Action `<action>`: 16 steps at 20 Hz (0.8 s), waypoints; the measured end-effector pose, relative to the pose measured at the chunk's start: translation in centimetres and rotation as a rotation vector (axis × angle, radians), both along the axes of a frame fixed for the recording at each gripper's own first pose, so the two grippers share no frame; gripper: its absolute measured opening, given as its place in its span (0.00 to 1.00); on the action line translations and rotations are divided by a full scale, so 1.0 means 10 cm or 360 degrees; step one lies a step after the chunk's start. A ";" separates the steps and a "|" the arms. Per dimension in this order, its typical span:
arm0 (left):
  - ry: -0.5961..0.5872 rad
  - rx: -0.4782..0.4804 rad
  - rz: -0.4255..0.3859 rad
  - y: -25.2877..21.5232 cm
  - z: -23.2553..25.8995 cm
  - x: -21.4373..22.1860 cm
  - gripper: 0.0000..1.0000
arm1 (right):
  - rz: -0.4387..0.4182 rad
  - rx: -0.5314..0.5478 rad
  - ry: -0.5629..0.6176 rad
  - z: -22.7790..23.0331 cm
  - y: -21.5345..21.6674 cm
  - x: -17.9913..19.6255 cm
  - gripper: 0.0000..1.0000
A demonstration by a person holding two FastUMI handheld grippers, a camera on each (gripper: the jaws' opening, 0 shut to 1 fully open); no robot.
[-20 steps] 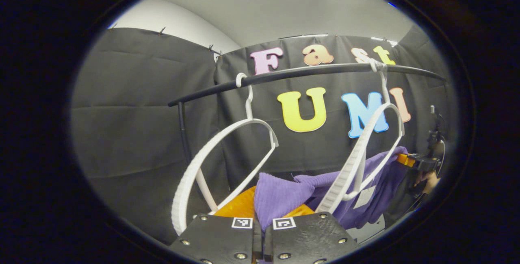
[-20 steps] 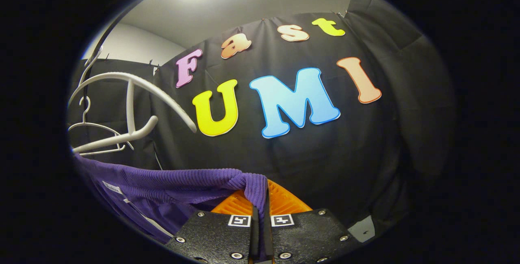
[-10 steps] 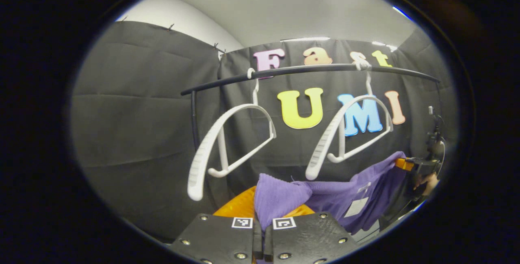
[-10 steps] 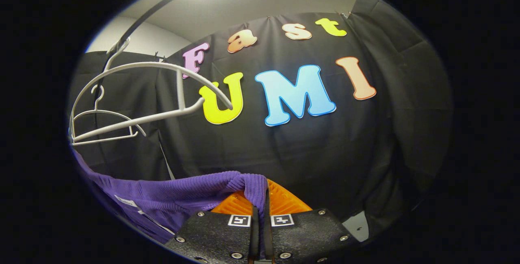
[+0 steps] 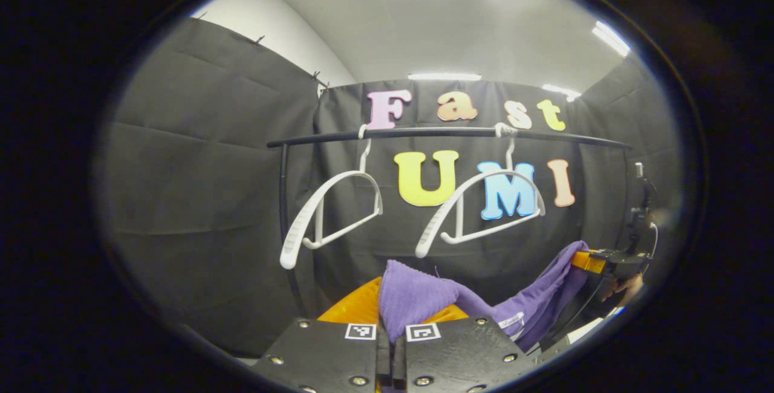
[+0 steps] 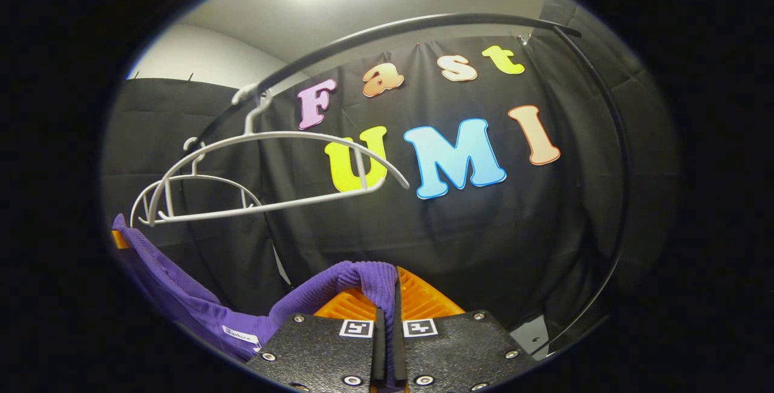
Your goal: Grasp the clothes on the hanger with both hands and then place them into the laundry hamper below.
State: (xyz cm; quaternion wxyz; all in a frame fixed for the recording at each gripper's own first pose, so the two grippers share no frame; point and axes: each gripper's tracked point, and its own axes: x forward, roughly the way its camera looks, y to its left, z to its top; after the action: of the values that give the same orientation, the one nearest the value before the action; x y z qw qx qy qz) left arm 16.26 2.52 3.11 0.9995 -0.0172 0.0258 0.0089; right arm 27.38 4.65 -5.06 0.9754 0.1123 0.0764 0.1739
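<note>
Black-draped booth, two bare white hangers (image 5: 329, 211) on black rail (image 5: 447, 133)

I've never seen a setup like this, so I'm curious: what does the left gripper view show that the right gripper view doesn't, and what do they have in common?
The left gripper view adds the right hand-held gripper seen from afar, the hand holding it, and the rail's upright post. The right gripper view adds the rail's other end curving downward. Both share the purple garment, pinched at one end by the left hand-held gripper and at the other by the right one, plus the black rail and two bare white hangers.
</note>
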 end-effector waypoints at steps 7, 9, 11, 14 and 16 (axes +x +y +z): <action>-0.0004 -0.0057 -0.0177 -0.39 -0.13 -0.33 0.03 | 0.0104 -0.0073 -0.0066 0.13 0.26 -0.85 0.04; -0.0003 -0.0100 -0.0226 -0.50 -0.21 -0.45 0.03 | 0.0124 -0.0074 -0.0066 0.13 0.33 -1.06 0.04; -0.0009 -0.0147 -0.0285 -0.67 -0.29 -0.54 0.03 | 0.0143 -0.0096 -0.0057 0.08 0.40 -1.25 0.04; 0.0030 -0.0174 -0.0351 -0.87 -0.50 -0.62 0.03 | 0.0184 -0.0120 -0.0009 -0.07 0.51 -1.51 0.04; 0.0066 -0.0185 -0.0376 -0.96 -0.67 -0.68 0.03 | 0.0199 -0.0129 0.0041 -0.20 0.56 -1.67 0.04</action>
State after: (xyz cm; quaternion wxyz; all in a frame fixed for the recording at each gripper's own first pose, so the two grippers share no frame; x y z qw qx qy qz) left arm 9.43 -7.07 -3.58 0.9901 -0.0717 0.0488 -0.1101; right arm 10.72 10.21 -7.08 0.9653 0.0698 0.1027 0.2299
